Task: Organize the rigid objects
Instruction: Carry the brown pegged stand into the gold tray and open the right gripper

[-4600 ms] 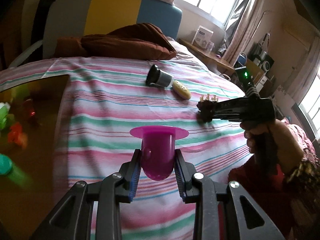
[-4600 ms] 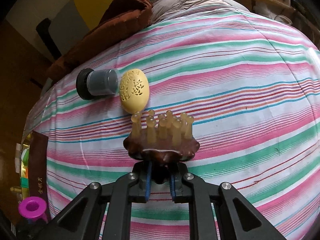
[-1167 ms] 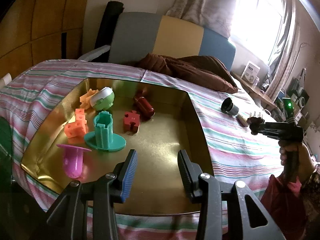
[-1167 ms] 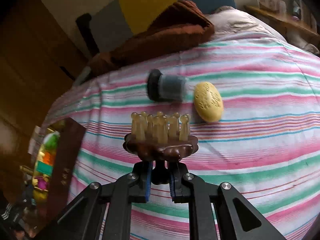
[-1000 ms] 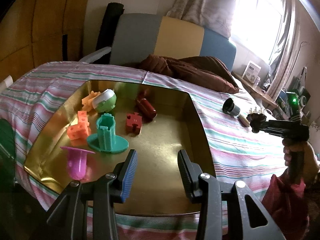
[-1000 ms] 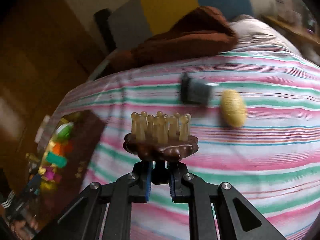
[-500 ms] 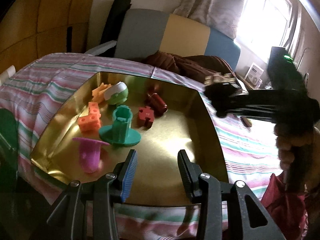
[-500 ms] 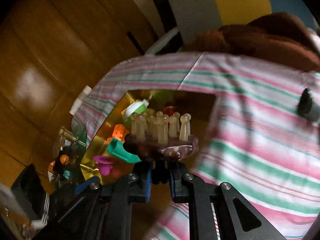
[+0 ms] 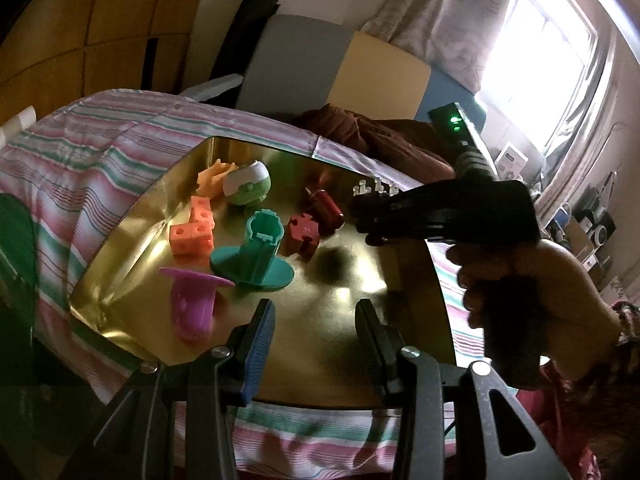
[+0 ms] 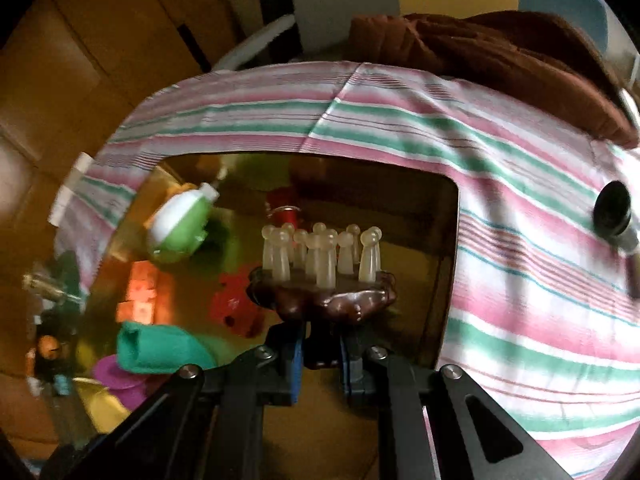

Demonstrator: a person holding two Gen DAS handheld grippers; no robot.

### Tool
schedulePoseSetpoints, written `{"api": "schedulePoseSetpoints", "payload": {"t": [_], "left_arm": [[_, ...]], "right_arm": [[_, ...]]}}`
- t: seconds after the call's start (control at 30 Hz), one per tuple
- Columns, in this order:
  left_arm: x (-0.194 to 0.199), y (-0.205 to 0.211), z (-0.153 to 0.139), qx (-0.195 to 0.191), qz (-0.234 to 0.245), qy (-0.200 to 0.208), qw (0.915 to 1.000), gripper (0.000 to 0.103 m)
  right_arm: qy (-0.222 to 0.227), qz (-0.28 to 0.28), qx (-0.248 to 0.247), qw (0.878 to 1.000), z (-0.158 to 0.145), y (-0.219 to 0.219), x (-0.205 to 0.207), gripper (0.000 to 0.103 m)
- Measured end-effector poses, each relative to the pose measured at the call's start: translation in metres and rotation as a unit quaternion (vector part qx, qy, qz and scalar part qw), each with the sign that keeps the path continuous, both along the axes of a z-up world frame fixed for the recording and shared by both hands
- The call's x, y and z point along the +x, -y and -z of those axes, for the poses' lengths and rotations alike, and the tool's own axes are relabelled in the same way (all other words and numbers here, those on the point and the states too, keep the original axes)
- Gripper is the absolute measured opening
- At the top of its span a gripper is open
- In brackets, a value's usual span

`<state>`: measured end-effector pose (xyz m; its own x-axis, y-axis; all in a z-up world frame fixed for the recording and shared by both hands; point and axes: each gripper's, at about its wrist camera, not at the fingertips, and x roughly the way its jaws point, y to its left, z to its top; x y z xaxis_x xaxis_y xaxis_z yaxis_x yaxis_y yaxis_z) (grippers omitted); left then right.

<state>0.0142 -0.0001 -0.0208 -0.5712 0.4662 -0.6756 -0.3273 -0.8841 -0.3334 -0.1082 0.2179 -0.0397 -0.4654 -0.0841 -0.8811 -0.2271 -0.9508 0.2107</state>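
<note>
Seven toys in gold tray point(image 9: 132, 216); one brown massager point(image 10: 324, 296) in right gripper point(image 10: 320, 354)

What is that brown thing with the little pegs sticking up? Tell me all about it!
The dark brown glossy massager with pale pegs has a lumpy, flower-edged base that looks like polished wood. About a dozen cream, round-tipped pegs stand on top, pointing up. The right tool is shut on the knob under its base, holding it level in the air over the shiny gold tray. Nothing else touches it.
</note>
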Motion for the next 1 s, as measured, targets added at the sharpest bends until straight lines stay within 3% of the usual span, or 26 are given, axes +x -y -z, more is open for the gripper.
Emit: {"api": "schedulePoseSetpoints", "payload": {"t": [0.17,0.27,0.43,0.6,0.77,1.0], "left_arm": [[-0.001,0.001,0.001,0.002,-0.001,0.002,1.0000,0.042],[-0.002,0.002,0.002,0.004,-0.004,0.002,1.0000,0.042],[-0.001,0.000,0.004,-0.001,-0.006,0.004,1.0000,0.042],[0.001,-0.005,0.007,-0.007,0.000,0.003,1.0000,0.042],[0.006,-0.011,0.005,0.002,0.022,-0.005,0.9997,0.042],[0.018,-0.029,0.000,-0.005,0.065,-0.028,0.9975,0.042]], "right_arm": [[0.011,-0.008,0.060,0.998,0.002,0.005,-0.005,0.019],[-0.010,-0.010,0.079,0.997,-0.010,0.006,0.004,0.044],[-0.073,-0.009,0.049,0.996,-0.034,-0.003,0.031,0.048],[-0.128,0.012,0.022,0.991,-0.052,-0.017,0.058,0.061],[-0.122,0.036,0.035,0.991,-0.051,-0.035,0.078,0.067],[-0.065,0.075,0.049,0.994,-0.022,-0.076,0.101,0.069]]}}
